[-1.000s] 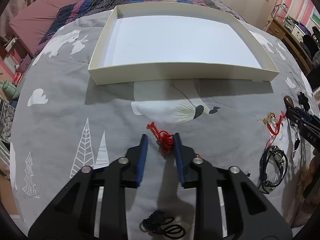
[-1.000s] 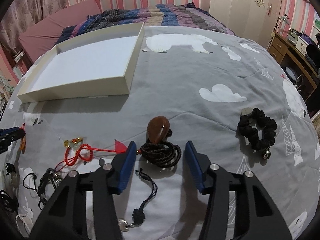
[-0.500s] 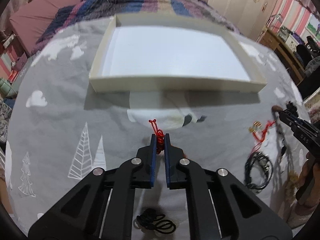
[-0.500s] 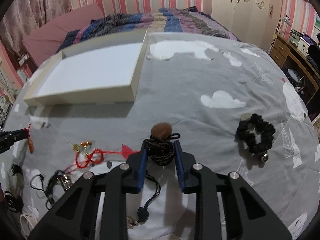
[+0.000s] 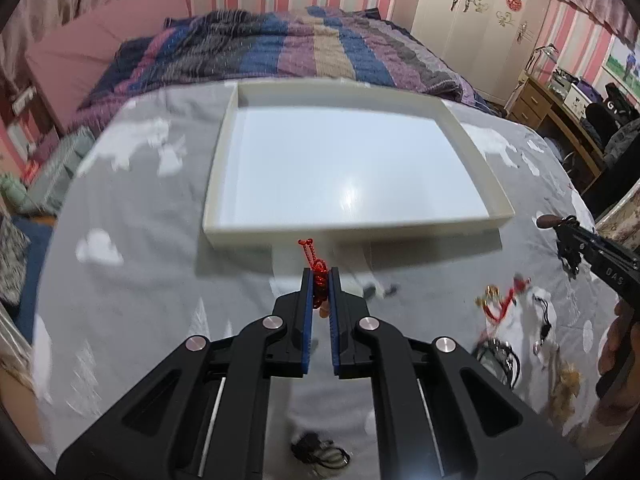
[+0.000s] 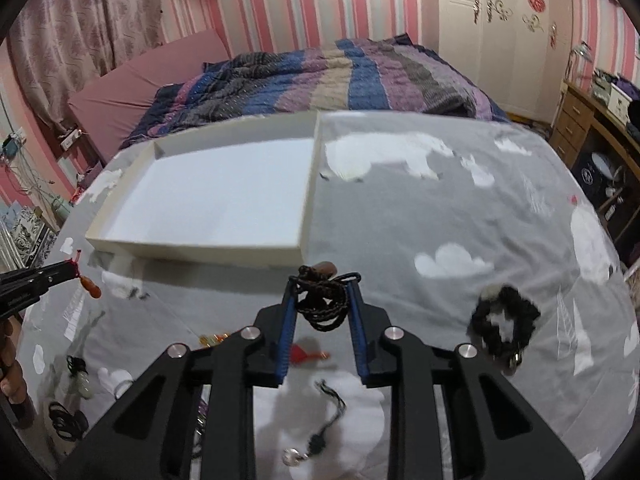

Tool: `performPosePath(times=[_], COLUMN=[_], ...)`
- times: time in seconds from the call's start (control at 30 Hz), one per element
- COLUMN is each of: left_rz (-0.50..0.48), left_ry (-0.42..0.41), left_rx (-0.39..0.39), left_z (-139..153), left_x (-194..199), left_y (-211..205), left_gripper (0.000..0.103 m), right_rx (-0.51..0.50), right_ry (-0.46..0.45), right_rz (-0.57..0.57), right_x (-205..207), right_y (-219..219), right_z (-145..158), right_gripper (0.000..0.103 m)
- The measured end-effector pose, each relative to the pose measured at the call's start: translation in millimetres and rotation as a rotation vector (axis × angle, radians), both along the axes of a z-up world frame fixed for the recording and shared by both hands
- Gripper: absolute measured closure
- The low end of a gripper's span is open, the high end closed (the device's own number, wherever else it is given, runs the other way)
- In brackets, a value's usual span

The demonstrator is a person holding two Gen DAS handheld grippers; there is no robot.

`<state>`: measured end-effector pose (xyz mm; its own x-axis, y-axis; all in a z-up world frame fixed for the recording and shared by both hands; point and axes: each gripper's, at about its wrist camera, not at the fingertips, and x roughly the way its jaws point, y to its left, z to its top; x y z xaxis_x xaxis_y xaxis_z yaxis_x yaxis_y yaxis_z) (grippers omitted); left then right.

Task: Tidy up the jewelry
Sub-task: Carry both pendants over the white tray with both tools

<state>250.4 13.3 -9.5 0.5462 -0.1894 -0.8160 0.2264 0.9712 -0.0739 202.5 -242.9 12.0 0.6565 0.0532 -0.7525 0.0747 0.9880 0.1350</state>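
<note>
My left gripper (image 5: pixel 320 276) is shut on a red cord charm (image 5: pixel 318 270), lifted above the grey bedspread just in front of the white tray (image 5: pixel 224 148). In the right wrist view the left gripper (image 6: pixel 70 270) shows at the left edge with an orange bead hanging under it (image 6: pixel 92 286). My right gripper (image 6: pixel 322 284) is shut on a coiled dark braided cord with a brown stone pendant (image 6: pixel 324 302), raised near the tray's (image 6: pixel 306 208) right front corner. In the left wrist view the right gripper (image 5: pixel 560 226) shows at the right edge.
On the bedspread lie a red and gold cord charm (image 5: pixel 500 300), dark cord bracelets (image 5: pixel 496 360), a black scrunchie (image 6: pixel 506 322), a black cord with a silver bead (image 6: pixel 320 436) and black loops (image 5: pixel 320 454). A striped blanket (image 6: pixel 340 76) lies behind the tray.
Both grippers closed on their pieces and lifted them off the bedspread, moving forward toward the tray.
</note>
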Motion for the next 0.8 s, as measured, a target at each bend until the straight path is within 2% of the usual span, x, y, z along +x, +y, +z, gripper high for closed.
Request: performPosePath(times=[0.13, 0.33, 0.47, 0.6, 0.8], left_rz=[-0.008, 0.017, 0.018, 0.029, 0.044], left_ry=[-0.069, -0.109, -0.081, -0.097, -0.040], left_rx=[0.016, 0.018, 0.004, 0.030, 0.023], left_z=[23.8, 30.8, 23.2, 14.3, -9.4], left_x=[26.7, 90.4, 139.1, 182.9, 236.1], left_y=[-2.2, -6.7, -6.5, -8.5, -7.6], left_gripper=[0.098, 0.098, 0.098, 0.098, 0.098], right_rx=[-0.025, -0.025, 0.016, -0.020, -0.046], right_ry=[-0.044, -0.091, -0.096, -0.087, -0.037], right_rz=[0.022, 0.039, 0.061, 0.067, 0.068], right_x=[22.0, 81.0, 132.4, 174.7, 227.4], right_y=[10.5, 30.7, 43.9, 61.6, 78.3], right_z=[21.7, 36.7, 29.8, 19.1, -1.0], right_gripper=[0.078, 0.078, 0.078, 0.078, 0.078])
